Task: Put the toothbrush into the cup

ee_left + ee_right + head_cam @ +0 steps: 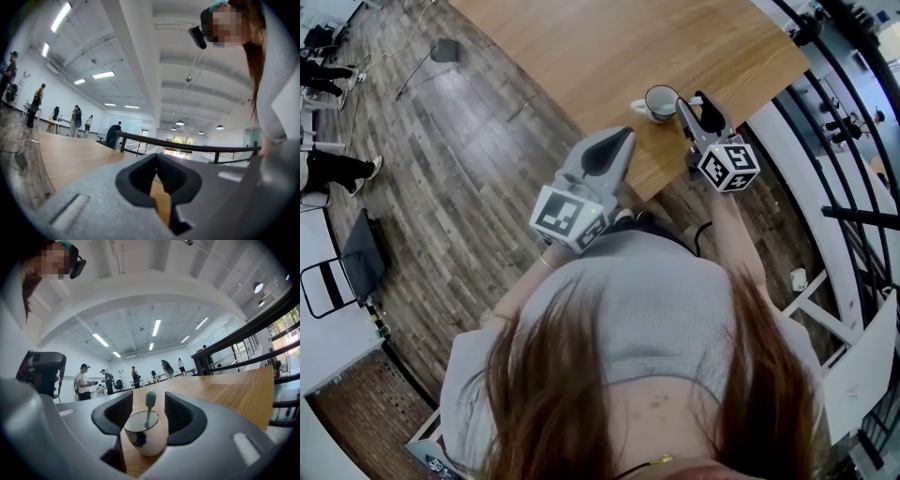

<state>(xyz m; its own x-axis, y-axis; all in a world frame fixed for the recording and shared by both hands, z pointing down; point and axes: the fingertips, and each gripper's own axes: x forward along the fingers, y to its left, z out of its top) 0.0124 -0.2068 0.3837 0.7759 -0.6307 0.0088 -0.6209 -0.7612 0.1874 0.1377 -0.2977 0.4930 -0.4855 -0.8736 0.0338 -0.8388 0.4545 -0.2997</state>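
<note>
Toothbrush (149, 404) stands in the cup (143, 441), near the desk's (581, 56) front edge, with open desk behind. Right hand-held gripper (149, 412) is wide open around the cup. Left hand-held gripper (157, 157) is closed and empty.

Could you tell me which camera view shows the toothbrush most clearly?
The right gripper view: the toothbrush stands in the cup, close up between the open jaws. The head view shows the cup small, the brush unclear; the left gripper view shows neither.

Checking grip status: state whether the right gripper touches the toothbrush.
Apart. The right gripper view shows the right gripper open, gaps either side of the toothbrush standing in the cup.
</note>
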